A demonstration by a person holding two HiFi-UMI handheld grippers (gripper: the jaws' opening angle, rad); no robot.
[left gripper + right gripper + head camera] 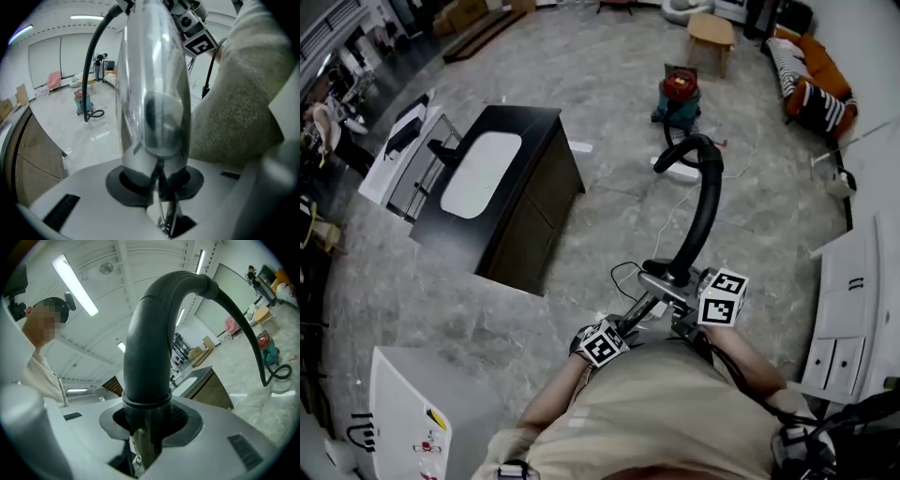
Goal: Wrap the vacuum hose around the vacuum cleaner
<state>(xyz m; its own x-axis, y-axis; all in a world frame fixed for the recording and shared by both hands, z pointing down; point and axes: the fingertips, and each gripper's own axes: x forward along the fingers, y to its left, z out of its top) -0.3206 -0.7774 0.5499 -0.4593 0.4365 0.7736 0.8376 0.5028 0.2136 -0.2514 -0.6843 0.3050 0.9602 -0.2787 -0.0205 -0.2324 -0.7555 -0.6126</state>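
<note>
The metal tube (152, 84) is pinched by the left tongs (157, 183), the curved hose end (150, 348) by the right tongs (145, 423); the vacuum cleaner (680, 94) is seen well ahead.

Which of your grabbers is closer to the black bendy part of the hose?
Right. The right gripper is clamped on the black bend at its base; the left gripper holds the shiny metal tube further along.
</note>
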